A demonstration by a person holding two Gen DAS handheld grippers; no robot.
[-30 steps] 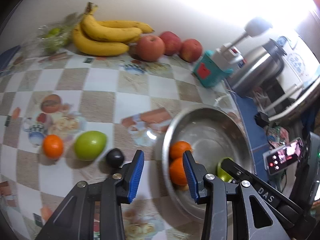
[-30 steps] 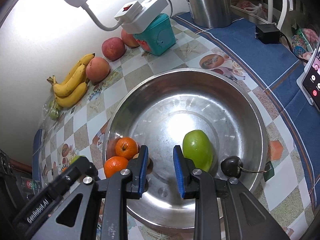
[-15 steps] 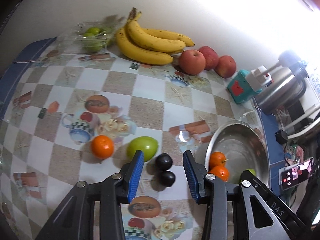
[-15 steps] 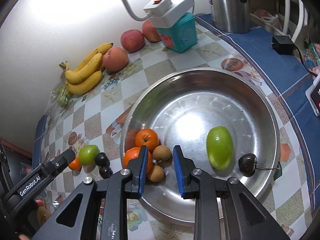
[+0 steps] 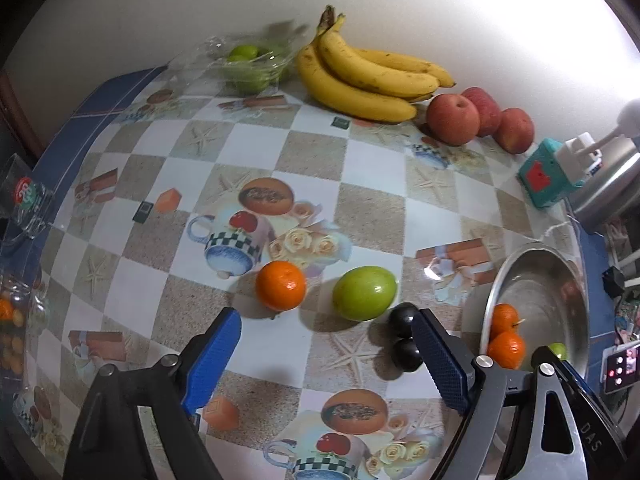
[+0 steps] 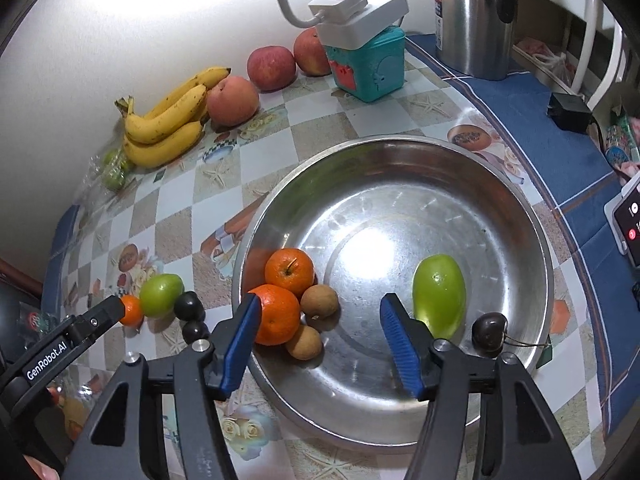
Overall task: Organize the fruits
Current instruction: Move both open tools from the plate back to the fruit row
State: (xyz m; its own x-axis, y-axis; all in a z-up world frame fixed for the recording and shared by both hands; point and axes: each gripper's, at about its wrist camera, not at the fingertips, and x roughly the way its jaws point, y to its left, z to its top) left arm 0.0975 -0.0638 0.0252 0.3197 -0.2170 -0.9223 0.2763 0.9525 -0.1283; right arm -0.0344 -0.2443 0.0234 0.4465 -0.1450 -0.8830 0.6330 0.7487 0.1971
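A steel bowl (image 6: 520,216) holds two oranges (image 6: 289,273), two small brown fruits (image 6: 319,301), a green mango (image 6: 439,295) and a dark cherry (image 6: 489,330). On the cloth left of it lie an orange (image 5: 281,285), a green mango (image 5: 365,293) and two dark plums (image 5: 401,319). My left gripper (image 5: 326,364) is open and empty, just in front of the loose orange and mango. My right gripper (image 6: 320,344) is open and empty over the bowl's near side.
Bananas (image 5: 364,76), three red apples (image 5: 453,119) and a bag of limes (image 5: 248,65) line the wall. A teal box with a white adapter (image 6: 364,52) and a steel kettle (image 6: 472,16) stand behind the bowl. A phone (image 6: 628,216) lies at right.
Both grippers have opened wide. The left one swung left from the bowl toward the loose fruit. The right one drew back, so more of the bowl and table shows.
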